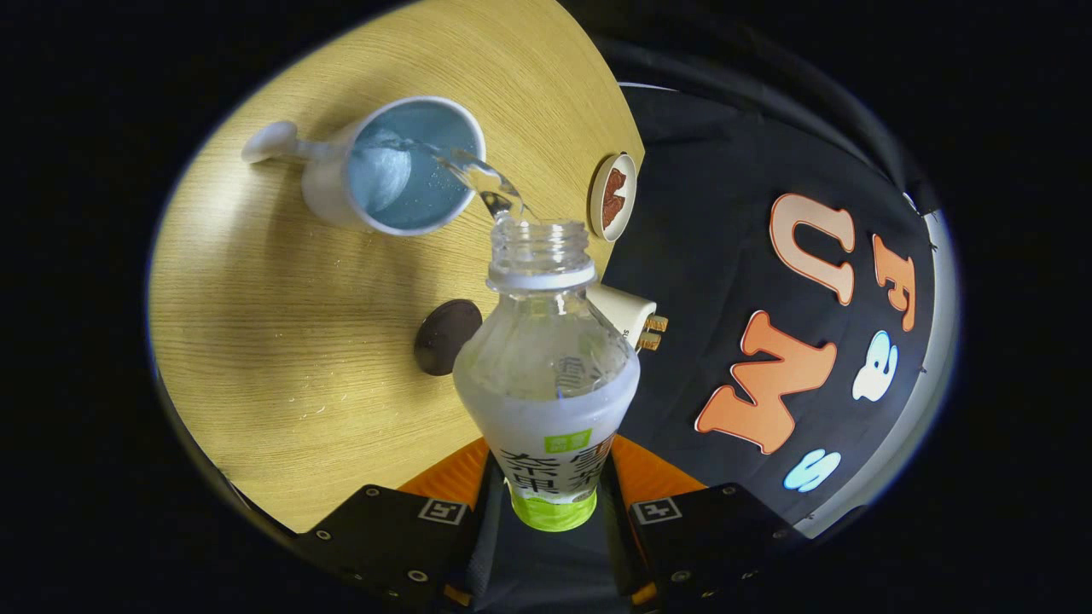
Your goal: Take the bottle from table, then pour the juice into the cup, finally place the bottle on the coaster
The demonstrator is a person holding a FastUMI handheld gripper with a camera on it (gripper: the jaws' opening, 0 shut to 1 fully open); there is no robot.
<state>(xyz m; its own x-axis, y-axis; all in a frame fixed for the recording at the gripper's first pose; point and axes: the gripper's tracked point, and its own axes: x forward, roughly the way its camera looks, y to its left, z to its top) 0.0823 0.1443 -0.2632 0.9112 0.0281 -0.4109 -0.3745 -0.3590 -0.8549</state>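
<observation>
Two steps remain unfinished: gripper (550,503) fingers pinch the bottle (546,375), pouring into the cup (401,166); coaster (445,336) waits.

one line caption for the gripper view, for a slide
Gripper shut on the tilted, uncapped bottle, pouring clear liquid into the white cup on the wooden table.
</observation>
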